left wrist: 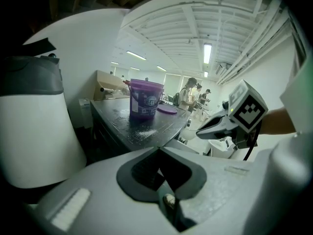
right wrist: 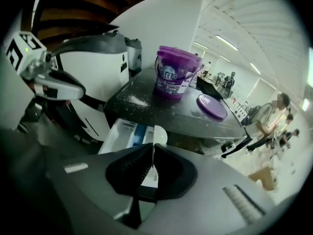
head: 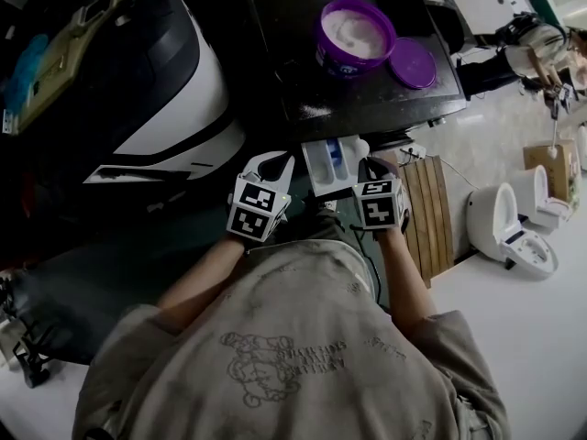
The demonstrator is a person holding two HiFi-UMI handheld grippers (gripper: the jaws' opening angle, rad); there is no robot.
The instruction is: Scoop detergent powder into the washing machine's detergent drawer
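Two tools are working at a washing machine's detergent drawer point(head: 323, 165), which is standing pulled out beneath the front edge of a dark desk point(head: 284, 62); the right tool point(right wrist: 152, 149) is clamping the thin handle of a white scoop point(right wrist: 159, 135) edge-on between closed jaws, with the bowl sitting at the drawer's right side; the left tool point(left wrist: 158, 151) is waiting at the drawer's left, its jaws pressed together on nothing. A purple detergent tub point(right wrist: 172, 82) is standing open further back on the desk, with white powder point(head: 356, 31) showing inside and its lid point(head: 413, 63) lying flat just beside it; a scatter of spilled grains point(head: 314, 111) is lying on the desk between tub and drawer. Whether the scoop is carrying powder is not showing in any view. The step in hand appears to be the transfer from tub to drawer; doing it well is likely meaning carrying the bowl level, bringing it fully over a compartment before rolling the wrist, and tipping slowly so that nothing is landing on the rim or the blue insert point(head: 337, 153); the free left tool could be steadying the drawer front.
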